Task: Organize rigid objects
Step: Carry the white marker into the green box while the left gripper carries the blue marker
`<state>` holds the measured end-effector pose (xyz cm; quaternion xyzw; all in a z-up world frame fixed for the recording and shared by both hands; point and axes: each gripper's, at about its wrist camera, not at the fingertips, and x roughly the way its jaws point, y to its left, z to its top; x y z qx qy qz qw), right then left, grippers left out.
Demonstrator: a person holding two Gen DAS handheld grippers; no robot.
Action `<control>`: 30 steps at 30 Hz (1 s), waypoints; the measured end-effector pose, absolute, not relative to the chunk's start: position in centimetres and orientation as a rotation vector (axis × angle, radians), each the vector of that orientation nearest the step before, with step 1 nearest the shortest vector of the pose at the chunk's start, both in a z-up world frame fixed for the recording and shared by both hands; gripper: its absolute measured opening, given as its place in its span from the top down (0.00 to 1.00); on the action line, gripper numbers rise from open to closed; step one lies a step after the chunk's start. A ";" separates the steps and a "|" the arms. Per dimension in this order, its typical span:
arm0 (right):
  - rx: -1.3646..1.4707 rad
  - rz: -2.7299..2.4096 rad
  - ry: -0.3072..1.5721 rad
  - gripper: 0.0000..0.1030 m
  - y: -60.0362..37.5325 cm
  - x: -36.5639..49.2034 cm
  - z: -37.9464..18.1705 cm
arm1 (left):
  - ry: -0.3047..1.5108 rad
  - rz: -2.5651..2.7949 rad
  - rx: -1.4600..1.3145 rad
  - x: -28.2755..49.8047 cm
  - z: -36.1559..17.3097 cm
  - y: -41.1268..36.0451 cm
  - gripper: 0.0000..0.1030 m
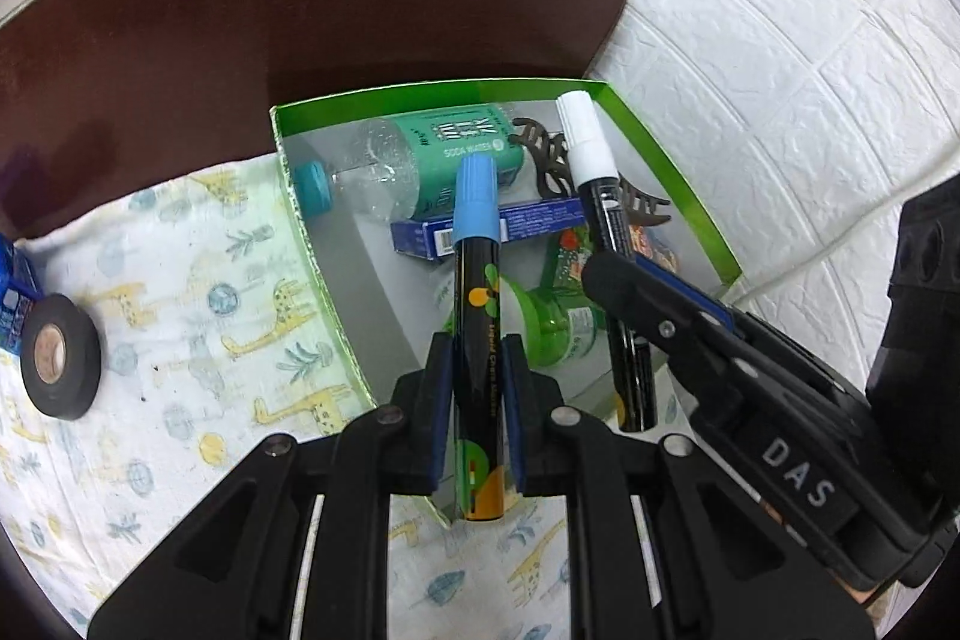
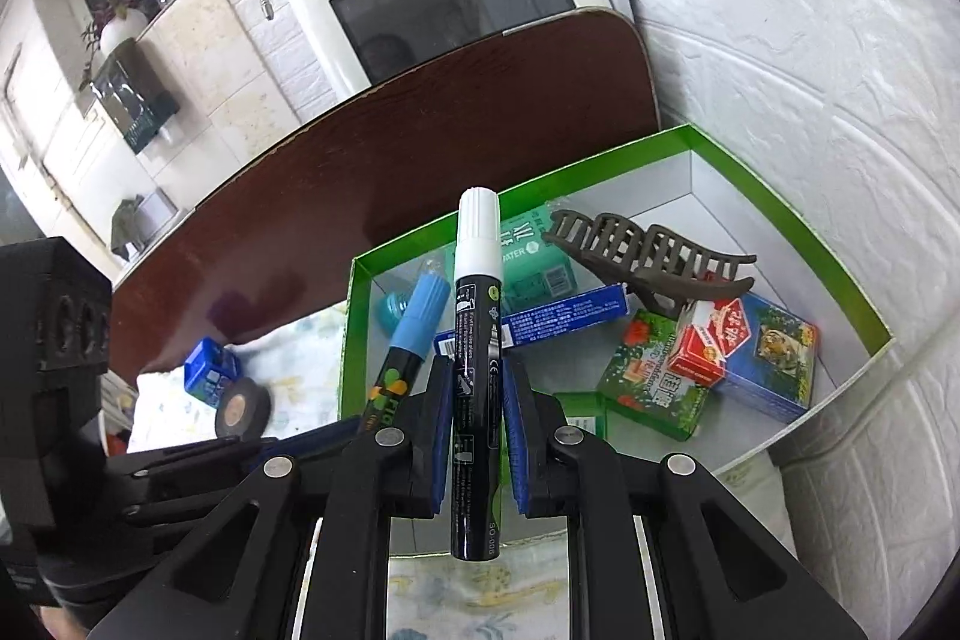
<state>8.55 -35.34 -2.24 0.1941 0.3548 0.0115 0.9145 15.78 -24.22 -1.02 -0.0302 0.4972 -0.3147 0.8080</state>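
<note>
Markers ride clamped, blue-capped marker (image 1: 477, 334) in the left gripper (image 1: 477, 424), white-capped marker (image 2: 477, 358) in the right gripper (image 2: 477, 436) (both jaws pinched tight); next, I judge: release into the green box (image 1: 678, 178) ahead.

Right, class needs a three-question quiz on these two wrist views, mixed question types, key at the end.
1. True or false: the left claw grips the blue-capped marker.
2. Which item lies outside the green box? A) hair clip B) black tape roll C) water bottle
3. Fill in: the right claw holds a marker with a ____ cap.

Key: 1 true; 2 B; 3 white.
</note>
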 end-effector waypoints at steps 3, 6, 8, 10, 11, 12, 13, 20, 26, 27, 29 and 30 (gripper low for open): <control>0.397 0.046 0.746 0.83 -34.9 9.1 -2.8 | 1.067 -0.627 -0.072 16.2 -1.7 -24.2 0.86; 0.398 0.065 0.757 0.83 -34.5 9.4 -3.2 | 1.069 -0.602 -0.069 16.0 -2.0 -23.7 0.86; 0.398 0.074 0.762 0.83 -34.2 9.5 -3.4 | 1.058 -0.602 -0.063 16.0 -2.1 -23.3 0.86; 0.405 0.079 0.765 0.83 -34.3 9.5 -3.6 | 1.048 -0.611 -0.049 15.8 -2.1 -23.3 0.86; 0.409 0.080 0.766 0.83 -34.3 9.4 -3.7 | 1.044 -0.612 -0.040 15.7 -2.1 -23.4 0.86; 0.414 0.081 0.768 0.83 -34.4 9.4 -3.8 | 1.040 -0.615 -0.031 15.6 -2.0 -23.4 0.86; 0.425 0.086 0.768 0.83 -34.5 9.4 -3.8 | 1.037 -0.621 -0.031 15.6 -2.0 -23.3 0.86; 0.483 0.116 0.778 0.83 -35.0 9.6 -4.1 | 1.027 -0.647 -0.043 15.5 -1.8 -23.4 0.79; 0.502 0.092 0.793 0.83 -35.2 9.3 -4.3 | 1.003 -0.666 -0.037 14.9 -1.5 -22.8 0.73; 0.504 0.086 0.792 0.83 -35.2 9.3 -4.3 | 0.993 -0.664 -0.031 14.8 -1.3 -22.6 0.72; 0.508 0.077 0.784 0.83 -35.1 9.1 -3.9 | 0.971 -0.649 -0.022 14.5 -0.9 -21.9 0.70; 0.507 0.075 0.779 0.83 -35.0 9.0 -3.7 | 0.960 -0.644 -0.023 14.4 -0.7 -21.5 0.68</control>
